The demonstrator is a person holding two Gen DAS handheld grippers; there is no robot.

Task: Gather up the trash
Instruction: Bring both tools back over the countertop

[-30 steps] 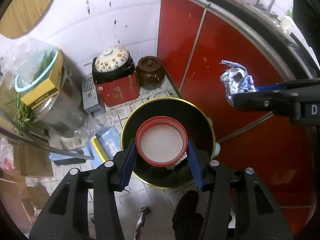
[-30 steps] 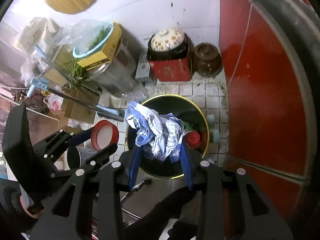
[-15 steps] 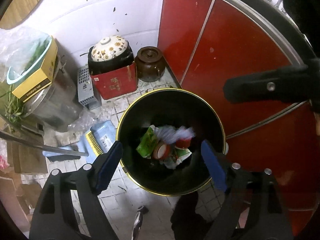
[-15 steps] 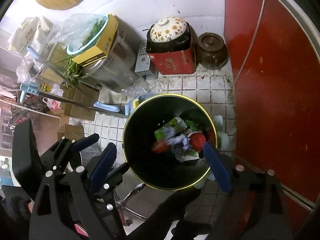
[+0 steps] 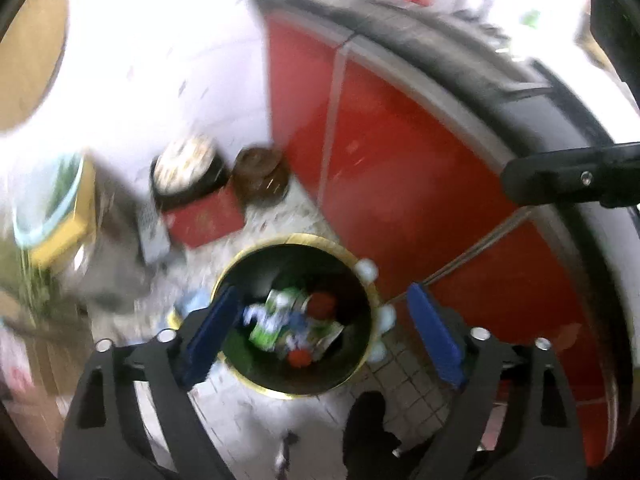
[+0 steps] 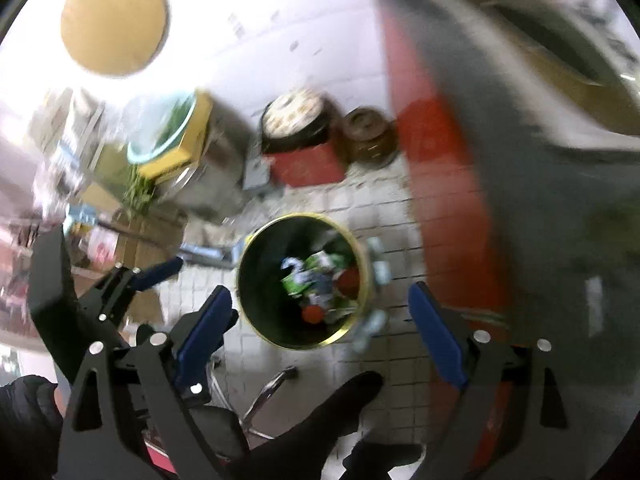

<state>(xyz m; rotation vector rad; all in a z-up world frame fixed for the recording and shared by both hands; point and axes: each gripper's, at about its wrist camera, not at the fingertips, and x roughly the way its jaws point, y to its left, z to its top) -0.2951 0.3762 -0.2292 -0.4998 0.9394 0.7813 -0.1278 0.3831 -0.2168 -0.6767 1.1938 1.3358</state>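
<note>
A round black trash bin with a gold rim (image 5: pixel 256 378) stands on the tiled floor; it also shows in the right wrist view (image 6: pixel 280 340). Inside lie a green packet (image 5: pixel 276 312), a red lid (image 5: pixel 322 304) and crumpled blue-white paper (image 6: pixel 296 270). My left gripper (image 5: pixel 320 334) is open and empty, high above the bin. My right gripper (image 6: pixel 320 326) is open and empty, also above the bin. The right gripper's black finger (image 5: pixel 568 178) shows at the right of the left wrist view. Both views are blurred.
Red cabinet doors (image 5: pixel 400 160) stand right of the bin. A flowered pot on a red box (image 5: pixel 188 184) and a brown jar (image 5: pixel 260 176) sit by the white wall. A yellow box with a bowl (image 6: pixel 168 140) and clutter lie to the left.
Both grippers let go their trash, the red lid and the crumpled paper, into the bin a second ago. Since then both have risen away, so the bin looks smaller.
</note>
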